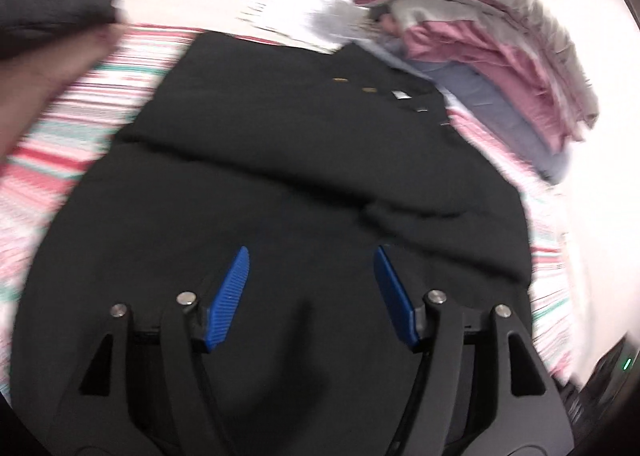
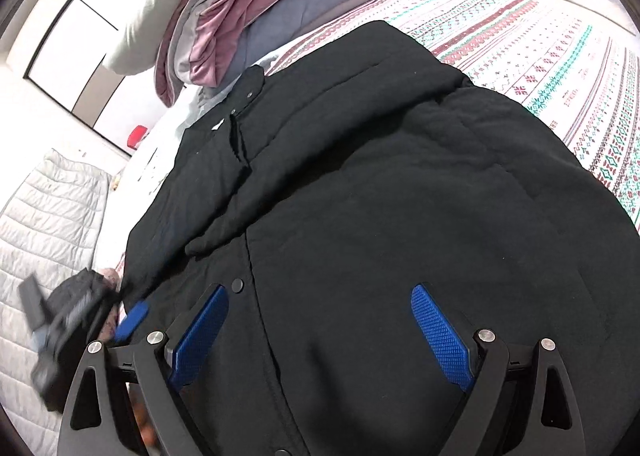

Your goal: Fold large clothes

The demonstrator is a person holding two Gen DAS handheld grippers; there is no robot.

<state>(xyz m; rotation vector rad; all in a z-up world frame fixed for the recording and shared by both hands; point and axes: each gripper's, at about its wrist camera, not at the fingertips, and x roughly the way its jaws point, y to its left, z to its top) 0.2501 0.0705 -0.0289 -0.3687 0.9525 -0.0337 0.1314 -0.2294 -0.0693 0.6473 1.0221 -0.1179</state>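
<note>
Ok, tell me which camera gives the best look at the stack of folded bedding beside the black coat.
Right wrist view: the stack of bedding is sharp, with white, pink and blue-grey layers distinct above the black coat. The left wrist view shows the same stack at the upper right, but motion-blurred and washed out.

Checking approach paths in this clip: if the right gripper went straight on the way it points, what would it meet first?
Most likely the black coat spread on the patterned bedspread. The right gripper points down at it with jaws open and nothing between; depth is unclear.
</note>
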